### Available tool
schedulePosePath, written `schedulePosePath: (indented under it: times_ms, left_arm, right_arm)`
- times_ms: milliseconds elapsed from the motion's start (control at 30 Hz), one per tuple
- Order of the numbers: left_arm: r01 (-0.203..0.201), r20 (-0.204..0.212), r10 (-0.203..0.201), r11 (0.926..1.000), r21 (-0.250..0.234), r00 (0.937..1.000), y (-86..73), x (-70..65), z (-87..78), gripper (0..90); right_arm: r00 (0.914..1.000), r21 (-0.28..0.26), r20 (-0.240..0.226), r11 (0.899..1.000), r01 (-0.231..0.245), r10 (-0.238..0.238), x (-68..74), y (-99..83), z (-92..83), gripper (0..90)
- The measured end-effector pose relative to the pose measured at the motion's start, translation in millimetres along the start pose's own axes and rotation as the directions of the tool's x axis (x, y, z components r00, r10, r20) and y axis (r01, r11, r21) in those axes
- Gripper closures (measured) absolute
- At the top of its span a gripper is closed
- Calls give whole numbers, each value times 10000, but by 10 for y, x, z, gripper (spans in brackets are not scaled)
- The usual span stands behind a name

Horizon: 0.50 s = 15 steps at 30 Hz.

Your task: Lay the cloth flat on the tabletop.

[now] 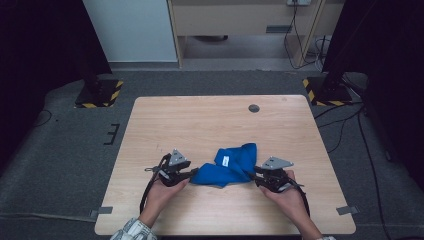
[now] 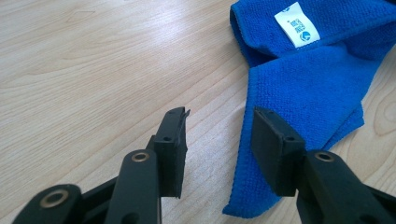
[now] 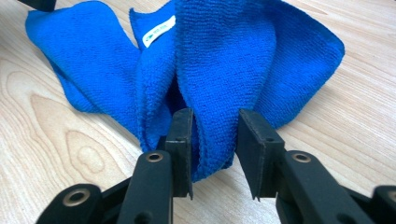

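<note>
— Where's the cloth sitting now?

— Crumpled on the near half of the surface, between the two hands, with its white label facing up. Looks to me like they're about to pick it up by two ends to spread or fold it.

— Are the left tongs on it?

— No. In the left gripper view the jaws stand apart with bare wood between them, and the cloth's near edge lies just beside the right-hand pad. Nothing gripped.

— And the right tongs?

— Parted too. A fold of the cloth sits between the jaws, resting against the left-hand one, but there's a gap to the other pad, so it isn't pinched.

— What would you tell them?

— I'd say the left hand needs to slide sideways until the hem is properly between the pads, not just alongside. The right should push a little deeper before closing, so it catches one layer's corner and not the whole bunched fold. Then close both and lift together, pulling gently apart, or the cloth will twist
</note>
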<state>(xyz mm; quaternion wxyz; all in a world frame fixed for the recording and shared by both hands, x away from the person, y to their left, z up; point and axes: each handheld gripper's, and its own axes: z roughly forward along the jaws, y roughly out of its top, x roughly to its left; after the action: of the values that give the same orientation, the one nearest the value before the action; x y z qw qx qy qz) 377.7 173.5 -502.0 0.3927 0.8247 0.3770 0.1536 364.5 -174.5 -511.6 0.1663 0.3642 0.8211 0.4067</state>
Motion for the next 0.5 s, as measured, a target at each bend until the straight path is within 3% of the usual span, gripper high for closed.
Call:
schedulePosePath:
  times_ms: [100, 267, 500]
  left_arm:
    - [14, 15, -14, 10000, -13, 10000, 1, 3, -3, 549]
    - [-38, 94, 37, 9999, 108, 9999, -3, -6, 11, 545]
    - [-56, 152, 56, 10000, 21, 9999, 4, -17, 3, 534]
  right_arm:
    - [9999, 172, 87, 9998, 108, -109, 5, -9, 12, 734]
    - [9996, 435, 246, 9990, -141, 130, -66, -37, -6, 803]
    - [9984, 756, 423, 9963, -404, 373, -160, -92, 16, 840]
